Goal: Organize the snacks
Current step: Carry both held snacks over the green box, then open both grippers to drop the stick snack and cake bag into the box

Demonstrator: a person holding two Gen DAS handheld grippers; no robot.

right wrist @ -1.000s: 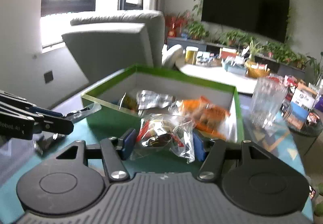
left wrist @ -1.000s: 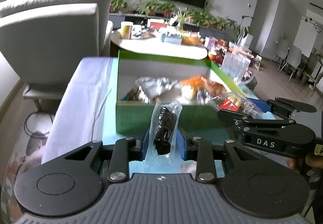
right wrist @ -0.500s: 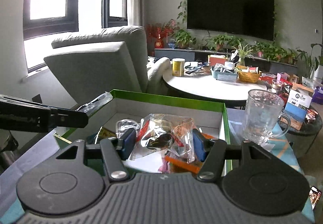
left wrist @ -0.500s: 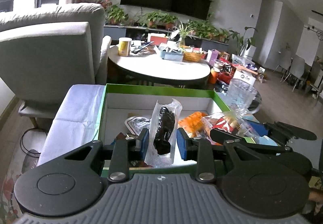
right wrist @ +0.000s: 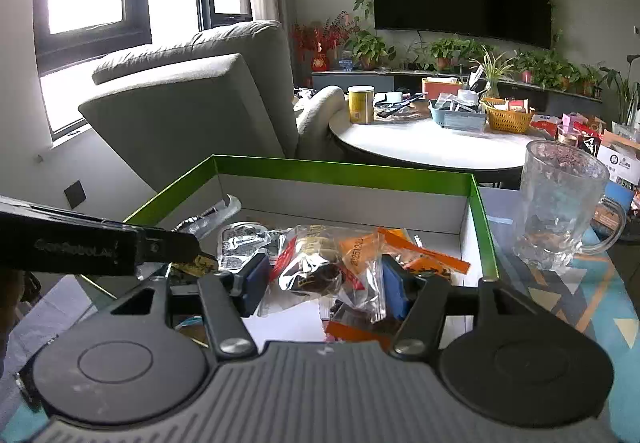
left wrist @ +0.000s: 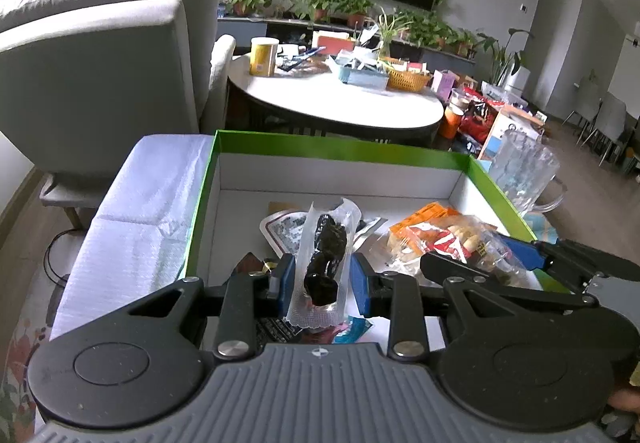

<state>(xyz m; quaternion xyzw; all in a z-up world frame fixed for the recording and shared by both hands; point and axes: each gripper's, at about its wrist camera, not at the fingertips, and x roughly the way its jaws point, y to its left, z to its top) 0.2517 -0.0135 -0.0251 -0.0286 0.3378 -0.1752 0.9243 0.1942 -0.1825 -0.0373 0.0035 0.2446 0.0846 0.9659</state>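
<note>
Already well along, judging by the green box [left wrist: 336, 151] at mid-frame: holds several packets, among them a silver pouch [left wrist: 280, 227] and orange wrappers [left wrist: 424, 219] lying on its white floor. Still in the air, two more. Left gripper [left wrist: 320, 279], low in the left wrist view, clamped on a clear sleeve of dark snack [left wrist: 326, 263], upright above the box floor. Right gripper [right wrist: 324, 283], low centre of the right wrist view, squeezed on a crinkled clear bag [right wrist: 320, 267] over the box's near half. Left to do, probably: drop both in. Nothing visible waiting on the cloth [right wrist: 560, 303] near the glass mug [right wrist: 560, 203], though much lies out of view.
</note>
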